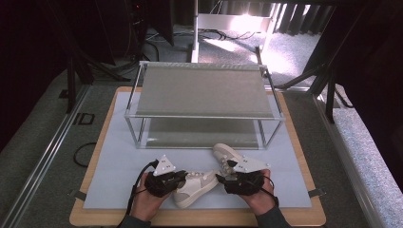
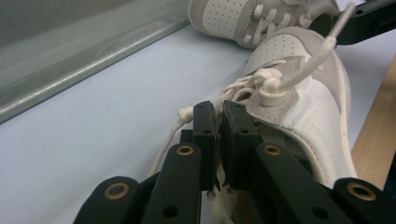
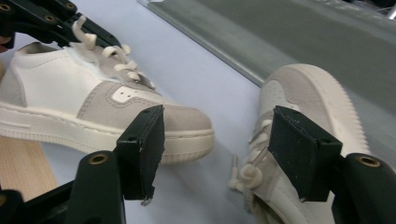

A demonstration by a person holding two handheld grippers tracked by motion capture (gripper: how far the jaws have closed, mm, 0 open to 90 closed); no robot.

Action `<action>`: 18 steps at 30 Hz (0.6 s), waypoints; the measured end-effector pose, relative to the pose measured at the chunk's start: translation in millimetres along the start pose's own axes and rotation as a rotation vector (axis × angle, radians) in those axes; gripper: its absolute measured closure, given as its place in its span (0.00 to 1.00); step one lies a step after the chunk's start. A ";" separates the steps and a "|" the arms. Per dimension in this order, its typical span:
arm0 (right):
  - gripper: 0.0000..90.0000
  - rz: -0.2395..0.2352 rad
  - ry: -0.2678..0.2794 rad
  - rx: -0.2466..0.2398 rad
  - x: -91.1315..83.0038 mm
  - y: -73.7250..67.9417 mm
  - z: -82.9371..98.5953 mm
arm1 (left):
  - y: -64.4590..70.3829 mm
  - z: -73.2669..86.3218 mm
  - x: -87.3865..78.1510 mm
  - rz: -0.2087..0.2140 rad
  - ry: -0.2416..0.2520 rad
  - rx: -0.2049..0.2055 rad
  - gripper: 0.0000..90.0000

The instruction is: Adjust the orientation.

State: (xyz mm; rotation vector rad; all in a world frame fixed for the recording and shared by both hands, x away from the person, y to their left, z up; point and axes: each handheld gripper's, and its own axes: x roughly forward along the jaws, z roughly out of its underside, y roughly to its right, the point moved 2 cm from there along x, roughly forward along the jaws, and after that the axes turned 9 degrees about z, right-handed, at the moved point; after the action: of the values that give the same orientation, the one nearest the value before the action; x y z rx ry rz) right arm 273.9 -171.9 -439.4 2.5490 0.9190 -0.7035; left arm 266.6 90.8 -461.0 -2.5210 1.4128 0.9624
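Two white and grey sneakers lie on a pale mat [image 1: 119,161]. The nearer sneaker [image 1: 195,187] [image 2: 322,112] [image 3: 93,100] lies between my two grippers. The other sneaker [image 1: 223,152] [image 2: 233,18] [image 3: 308,93] is just behind it, towards the rack. My left gripper [image 1: 183,178] [image 2: 219,135] is shut on a shoelace [image 2: 183,113] of the nearer sneaker, by its tongue. A second lace end [image 2: 322,46] runs over that shoe towards the toe. My right gripper [image 1: 221,178] [image 3: 217,154] stands open in the gap between the shoes, holding nothing.
A two-tier metal-framed shelf rack [image 1: 204,90] stands at the back of the mat, close behind the far sneaker. The mat lies on a wooden board [image 1: 199,219] whose front edge is near the person's hands. Cables trail off the left side.
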 end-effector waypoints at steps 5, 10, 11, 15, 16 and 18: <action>0.40 0.015 0.011 0.034 -4.0 9.0 2.9 | 0.6 -1.3 -4.5 -0.002 0.027 -0.007 0.95; 0.40 0.025 0.011 0.058 -6.2 16.0 6.4 | -5.6 -1.8 -14.7 -0.026 0.061 -0.038 0.96; 0.40 0.026 0.011 0.062 -6.3 16.3 6.6 | -7.9 -1.5 -17.8 -0.039 0.073 -0.049 0.96; 0.40 0.036 0.012 0.065 -5.7 18.4 6.9 | -12.6 -1.0 -24.3 -0.070 0.101 -0.076 0.96; 0.40 0.039 0.010 0.063 -5.6 18.7 7.0 | -13.4 -1.0 -25.7 -0.068 0.116 -0.088 0.96; 0.40 0.041 0.010 0.062 -5.4 18.8 7.2 | -15.6 -2.1 -30.0 -0.102 0.153 -0.110 0.97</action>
State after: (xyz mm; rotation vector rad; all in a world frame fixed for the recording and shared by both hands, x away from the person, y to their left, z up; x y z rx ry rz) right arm 280.4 -191.8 -439.6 2.6202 0.8584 -0.7183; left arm 268.9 121.0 -445.7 -2.7708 1.2860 0.8684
